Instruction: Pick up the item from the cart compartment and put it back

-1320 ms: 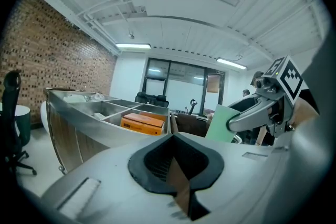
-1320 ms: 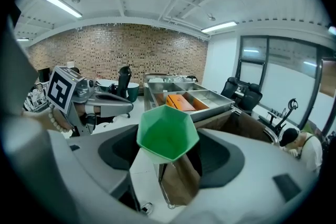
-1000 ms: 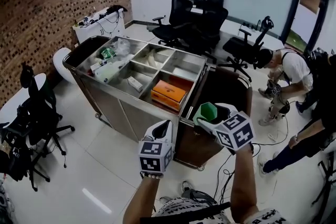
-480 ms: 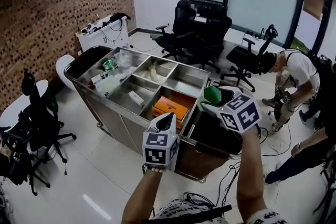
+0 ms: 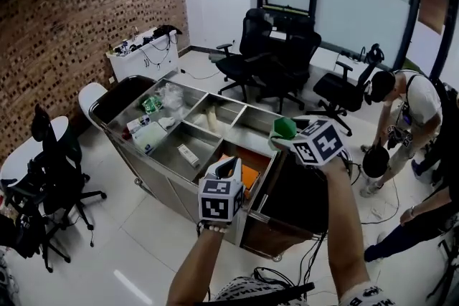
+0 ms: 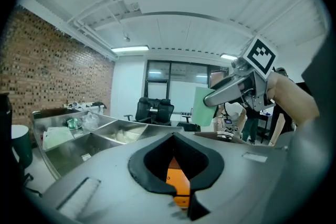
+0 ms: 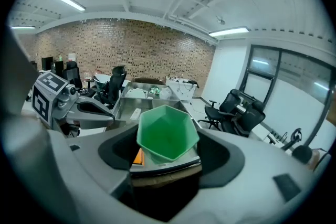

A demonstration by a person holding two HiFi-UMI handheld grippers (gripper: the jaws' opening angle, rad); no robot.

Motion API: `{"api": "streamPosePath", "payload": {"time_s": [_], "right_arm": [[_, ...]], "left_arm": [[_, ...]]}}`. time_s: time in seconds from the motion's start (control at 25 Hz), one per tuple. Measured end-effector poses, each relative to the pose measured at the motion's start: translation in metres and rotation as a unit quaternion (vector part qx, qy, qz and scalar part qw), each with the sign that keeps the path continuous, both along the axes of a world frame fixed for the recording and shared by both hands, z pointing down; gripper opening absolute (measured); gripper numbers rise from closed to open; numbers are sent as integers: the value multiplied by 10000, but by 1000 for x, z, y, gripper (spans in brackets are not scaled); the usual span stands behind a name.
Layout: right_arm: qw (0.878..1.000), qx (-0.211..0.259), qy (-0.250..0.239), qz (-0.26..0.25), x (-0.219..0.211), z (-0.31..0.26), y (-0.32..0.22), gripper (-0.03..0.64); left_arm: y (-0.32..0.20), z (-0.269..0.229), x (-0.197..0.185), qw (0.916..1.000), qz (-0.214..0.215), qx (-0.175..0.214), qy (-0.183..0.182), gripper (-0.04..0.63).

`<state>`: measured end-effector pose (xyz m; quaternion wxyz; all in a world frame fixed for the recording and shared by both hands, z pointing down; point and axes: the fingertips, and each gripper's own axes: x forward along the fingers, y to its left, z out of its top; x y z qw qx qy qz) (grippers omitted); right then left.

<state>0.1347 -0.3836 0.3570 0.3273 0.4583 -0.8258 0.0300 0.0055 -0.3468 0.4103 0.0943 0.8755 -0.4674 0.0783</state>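
My right gripper [image 5: 284, 134] is shut on a green hexagonal cup [image 5: 285, 127], held in the air above the right end of the steel cart [image 5: 161, 175]. In the right gripper view the cup [image 7: 167, 132] fills the space between the wide-set jaws, its mouth facing the camera. My left gripper [image 5: 229, 168] hovers over the cart's near compartment with the orange box [image 5: 249, 175]; its jaws look closed with nothing in them. Through its jaw gap the orange box [image 6: 177, 182] shows. The left gripper view also catches the cup [image 6: 203, 105].
Other cart compartments hold a white packet, a small box and green-and-white items [image 5: 148, 127]. A dark bin [image 5: 297, 193] hangs on the cart's right end. Black office chairs [image 5: 276, 46] stand behind, more chairs [image 5: 50, 168] at the left. A person [image 5: 405, 107] bends over at the right.
Both grippers have moved forward over the cart. The green cup went from above the dark bin toward the compartments. The right gripper's hold on it looks unchanged.
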Motion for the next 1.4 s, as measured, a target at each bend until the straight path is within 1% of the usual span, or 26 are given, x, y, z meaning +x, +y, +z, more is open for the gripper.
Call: {"api": "streamPosePath", "payload": {"time_s": [0.16,0.28,0.4,0.64,0.84,1.04,1.4], "right_arm": [[9999,-151,0,-81,-1,5,-28,347],[9994,-344,-68,-62,0,15,-53,346],[9987,-503,-117,-32,1,31,-79,347],[9964,-830,-65,128,3,78,-136,347],[9936,-1090,92,298,8,122,-168,347],[9894,-1390,152,400,7,155,-185,347],[9834,-1677,450,536,-6,186,-199,347]], "left_arm": [[-16,-3,0,9999,-76,-73,-48,3],[-25,1,-1,9997,-105,-235,-21,2],[-30,8,0,9992,-141,-355,-83,3],[-36,20,2,9985,-221,-476,-163,2],[-39,31,0,9977,-317,-593,-104,3],[-38,41,-5,9967,-430,-680,-53,2],[-35,51,-15,9956,-558,-754,-23,2]]}}
